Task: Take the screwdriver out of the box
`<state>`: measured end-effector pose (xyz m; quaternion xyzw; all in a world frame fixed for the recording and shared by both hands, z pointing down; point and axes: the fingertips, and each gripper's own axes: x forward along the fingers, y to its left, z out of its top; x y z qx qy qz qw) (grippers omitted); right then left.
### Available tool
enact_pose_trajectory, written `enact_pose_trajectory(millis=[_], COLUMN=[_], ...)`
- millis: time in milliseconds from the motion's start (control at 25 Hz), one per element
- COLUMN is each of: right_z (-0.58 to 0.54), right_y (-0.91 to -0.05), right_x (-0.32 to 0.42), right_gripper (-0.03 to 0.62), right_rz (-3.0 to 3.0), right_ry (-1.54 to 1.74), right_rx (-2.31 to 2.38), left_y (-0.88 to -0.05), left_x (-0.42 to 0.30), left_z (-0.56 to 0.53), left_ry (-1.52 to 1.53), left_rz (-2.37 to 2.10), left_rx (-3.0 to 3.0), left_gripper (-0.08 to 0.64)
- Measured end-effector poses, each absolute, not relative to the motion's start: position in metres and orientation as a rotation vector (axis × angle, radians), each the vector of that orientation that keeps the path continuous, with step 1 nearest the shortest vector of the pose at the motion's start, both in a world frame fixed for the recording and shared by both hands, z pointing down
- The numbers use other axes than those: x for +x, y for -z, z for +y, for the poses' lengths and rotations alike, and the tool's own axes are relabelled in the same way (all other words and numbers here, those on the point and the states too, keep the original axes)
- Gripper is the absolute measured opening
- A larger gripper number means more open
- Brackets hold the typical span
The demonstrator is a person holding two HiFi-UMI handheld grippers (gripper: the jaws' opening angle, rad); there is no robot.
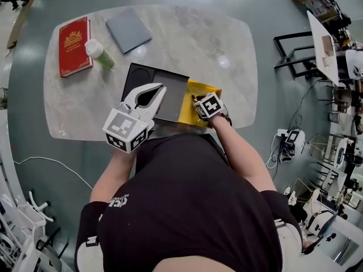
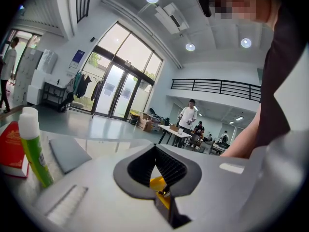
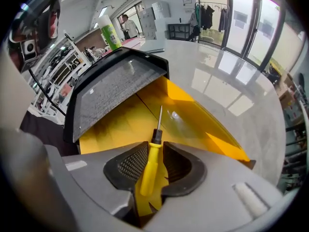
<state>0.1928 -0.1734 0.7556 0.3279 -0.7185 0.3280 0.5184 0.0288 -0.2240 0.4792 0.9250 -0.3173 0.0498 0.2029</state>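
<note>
Head view shows me the table (image 1: 187,44) and the open box (image 1: 201,88), with its inside hidden. Only the right gripper view shows the screwdriver (image 3: 150,163) lying in the box. The right gripper (image 3: 155,145) stands spread astride the handle. The left gripper (image 2: 155,148) has its jaws pressed together on nothing.

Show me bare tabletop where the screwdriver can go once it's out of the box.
Widest bare patch: the marble table beyond the yellow box, right of the grey pad. A smaller one sits left of the black lid, nearer than the red book. Crowded: the near edge around box and lid.
</note>
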Motion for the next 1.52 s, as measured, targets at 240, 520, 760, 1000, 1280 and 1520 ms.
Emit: enact_pose_trajectory(millis=[240, 520, 760, 1000, 1280, 1520], right_z=[-0.176, -0.171, -0.164, -0.166, -0.184, -0.187], right_y=[-0.754, -0.719, -0.684, -0.640, -0.590, -0.544], right_x=[0.189, 0.184, 0.195, 0.197, 0.207, 0.215], right_gripper=[0.086, 0.086, 0.086, 0.086, 0.086, 0.086], right_rz=[-1.754, -1.865, -1.926, -2.050, -2.250, -2.420], right_ry=[-0.723, -0.824, -0.852, -0.853, -0.851, -0.835], right_rx=[0.811, 0.960, 1.115, 1.205, 1.241, 1.199], left_y=[-0.480, -0.476, -0.474, -0.459, -0.442, -0.416], left_x=[0.031, 0.025, 0.025, 0.019, 0.018, 0.056], left_z=[-0.222, -0.218, -0.203, -0.199, -0.201, -0.206], left_ry=[-0.139, -0.148, -0.165, -0.178, -0.195, -0.167], left_rz=[-0.854, -0.820, -0.764, -0.821, -0.969, -1.008], left_rx=[2.591, 2.622, 2.647, 2.663, 2.648, 2.677], left_gripper=[0.003, 0.003, 0.003, 0.003, 0.003, 0.003])
